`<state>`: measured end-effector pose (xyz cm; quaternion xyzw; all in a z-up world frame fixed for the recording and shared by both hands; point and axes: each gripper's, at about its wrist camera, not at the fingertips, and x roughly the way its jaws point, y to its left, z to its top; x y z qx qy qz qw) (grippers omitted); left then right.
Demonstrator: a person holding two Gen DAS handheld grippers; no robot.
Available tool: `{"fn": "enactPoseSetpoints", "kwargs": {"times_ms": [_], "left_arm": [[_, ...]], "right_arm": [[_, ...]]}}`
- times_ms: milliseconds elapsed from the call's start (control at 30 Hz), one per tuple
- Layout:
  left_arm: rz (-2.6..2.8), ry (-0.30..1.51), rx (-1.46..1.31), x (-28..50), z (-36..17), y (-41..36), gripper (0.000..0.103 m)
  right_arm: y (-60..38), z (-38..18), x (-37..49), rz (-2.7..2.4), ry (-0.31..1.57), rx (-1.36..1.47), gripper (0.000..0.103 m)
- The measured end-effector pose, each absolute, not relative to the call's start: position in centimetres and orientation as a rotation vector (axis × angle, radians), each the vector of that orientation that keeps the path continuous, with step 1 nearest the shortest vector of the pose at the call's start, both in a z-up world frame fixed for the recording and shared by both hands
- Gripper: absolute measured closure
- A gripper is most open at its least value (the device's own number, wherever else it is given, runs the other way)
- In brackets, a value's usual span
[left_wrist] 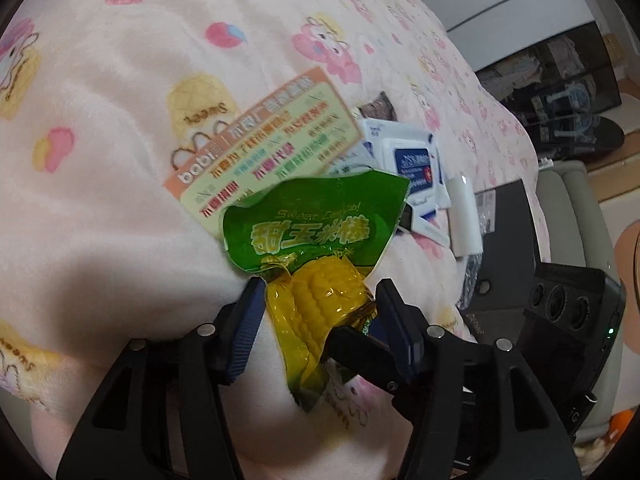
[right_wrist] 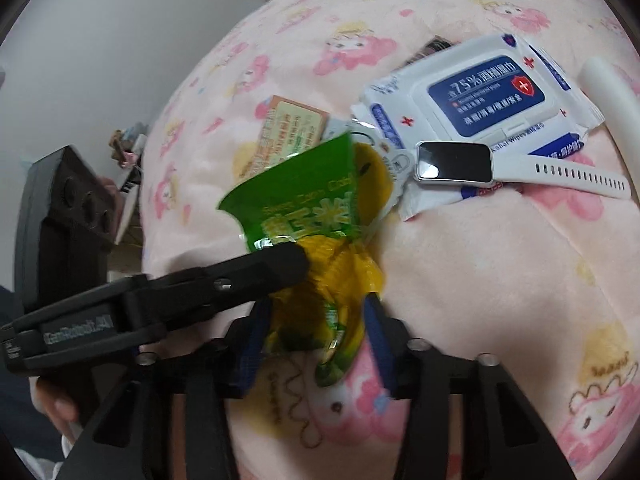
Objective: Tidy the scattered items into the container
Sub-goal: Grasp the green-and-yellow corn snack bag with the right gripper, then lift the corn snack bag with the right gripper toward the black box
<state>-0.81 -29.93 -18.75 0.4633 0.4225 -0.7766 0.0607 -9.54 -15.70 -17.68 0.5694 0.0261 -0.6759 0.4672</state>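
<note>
The corn packet [left_wrist: 312,232] is up off the bed [left_wrist: 120,80], with both grippers on it. The left gripper [left_wrist: 318,292] has its fingers pressed on the two sides of the yellow corn, so it is holding it. The right gripper [right_wrist: 316,312] has its fingers on each side of the bottom end of the wrapper, but I cannot tell if they are squeezing.

What could go wrong? The wrapper is shiny and slippery. If one gripper lets go before the other has a good hold, the packet could slide out and drop. If both pull at once, the thin green top could rip. The two grippers are very close together, so they could also bump.

Right under the packet lie a card [left_wrist: 264,148], a pack of wipes [right_wrist: 472,92] and a white watch [right_wrist: 456,162] resting on the wipes. A dropped packet could knock the watch along the soft blanket.

I cannot see a container for sure. There is a dark boxy thing [left_wrist: 504,216] at the edge of the bed (maybe that is it), but its inside is hidden, so I cannot say what is in it.
</note>
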Motion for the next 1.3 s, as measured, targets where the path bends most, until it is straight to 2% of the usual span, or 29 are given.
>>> {"fn": "enactPoseSetpoints", "kwargs": {"times_ms": [167,333,533,567,633,767,833,867,933,1033,1200,1267,1300], "left_arm": [[-2.423,1.282,1.458,-0.6,-17.3,-26.8,0.047],[-2.533,1.240,1.562,-1.0,-16.1,-21.0,0.047],[-2.666,1.158,1.779,-3.5,-17.2,-12.9,0.047],[-2.683,1.130,1.809,-3.8,-17.4,-12.0,0.050],[-2.689,1.102,1.857,-4.2,-17.8,-10.7,0.067],[-2.649,1.094,1.853,-4.3,-18.7,-10.4,0.065],[-2.621,1.150,1.853,-4.2,-19.2,-10.7,0.063],[-2.608,1.178,1.848,-4.0,-19.4,-11.0,0.062],[-2.581,1.205,1.833,-4.0,-19.9,-11.5,0.051],[-2.560,1.267,1.811,-3.4,-20.3,-12.2,0.045],[-2.548,1.308,1.819,-3.6,-21.3,-11.3,0.045],[-2.550,1.294,1.826,-3.8,-21.3,-10.9,0.050],[-2.551,1.287,1.830,-3.8,-21.3,-10.7,0.050]], "right_arm": [[-13.4,-15.5,-7.9,-1.740,0.115,1.370,0.066],[-7.0,-14.0,-7.1,-1.820,0.046,1.383,0.066],[0.8,-14.4,-7.0,-1.943,-0.038,1.459,0.066],[2.1,-14.6,-7.0,-1.964,-0.052,1.473,0.066],[4.6,-15.0,-7.0,-2.006,-0.080,1.502,0.066],[7.3,-15.5,-7.1,-2.035,-0.116,1.514,0.066],[7.7,-15.8,-7.2,-2.024,-0.124,1.520,0.066],[7.9,-15.9,-7.2,-2.019,-0.128,1.522,0.066],[8.3,-16.2,-7.4,-2.008,-0.135,1.528,0.066],[8.1,-16.7,-7.4,-1.980,-0.133,1.527,0.064],[6.0,-18.4,-7.7,-1.925,-0.063,1.537,0.056],[5.5,-19.0,-7.7,-1.917,-0.069,1.545,0.056],[5.4,-19.0,-7.5,-1.923,-0.070,1.535,0.062]]}}
